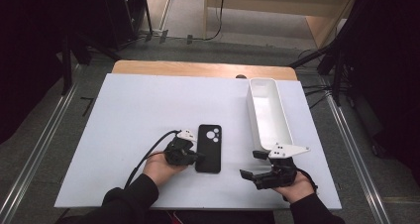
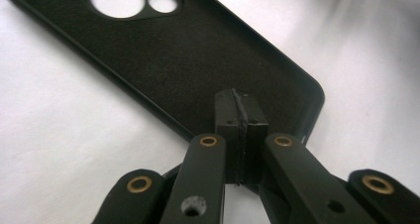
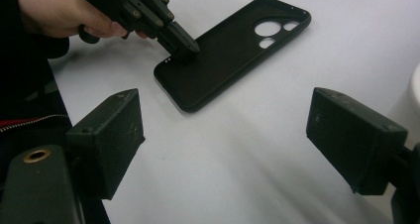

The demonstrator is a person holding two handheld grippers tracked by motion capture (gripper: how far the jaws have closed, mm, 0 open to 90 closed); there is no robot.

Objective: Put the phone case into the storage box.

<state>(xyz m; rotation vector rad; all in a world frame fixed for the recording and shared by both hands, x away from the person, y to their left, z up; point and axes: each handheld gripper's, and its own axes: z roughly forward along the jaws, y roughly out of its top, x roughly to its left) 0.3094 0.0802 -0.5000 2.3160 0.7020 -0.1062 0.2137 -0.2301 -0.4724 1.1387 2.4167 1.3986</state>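
Left gripper, jaws pressed together, tips down on the black phone case, while the right gripper sits wide open just beside the white bin.

Board on table. Phone case lay flat on board, near front centre. Bin on board, right of case, extending rearward. Left gripper at case's left edge; right gripper before bin.

A white table carries 1 black phone case and 1 white bin
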